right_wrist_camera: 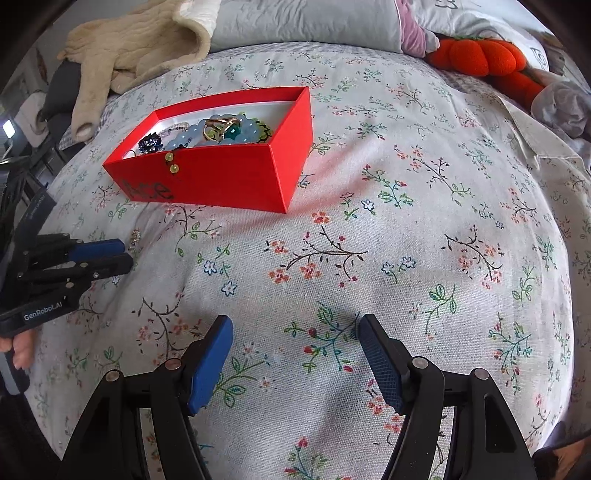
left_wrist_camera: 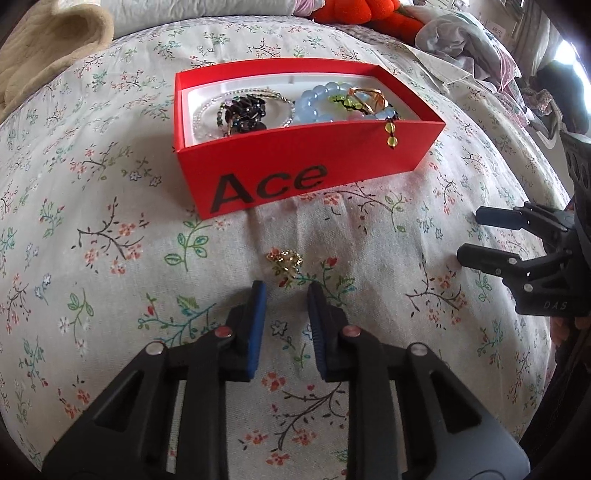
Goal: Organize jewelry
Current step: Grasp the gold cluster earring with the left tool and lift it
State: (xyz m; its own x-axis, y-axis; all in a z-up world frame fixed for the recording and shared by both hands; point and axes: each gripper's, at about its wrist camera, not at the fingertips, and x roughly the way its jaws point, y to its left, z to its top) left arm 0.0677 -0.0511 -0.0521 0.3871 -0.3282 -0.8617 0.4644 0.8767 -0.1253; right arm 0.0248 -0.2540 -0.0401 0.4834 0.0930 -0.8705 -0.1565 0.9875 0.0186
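Jewelry box (left_wrist_camera: 306,177) hides its pile; left gripper (left_wrist_camera: 286,291), right gripper (right_wrist_camera: 295,334) gape empty.

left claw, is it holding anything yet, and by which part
Nothing is held. The left claw is open just short of the gold brooch lying on the floral bedspread, pads not touching it.

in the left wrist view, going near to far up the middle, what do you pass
left gripper → small gold brooch lying on the flowered bedspread → red box marked Ace → jewelry inside it, black beads and blue bead bracelet → orange plush toy at the far edge
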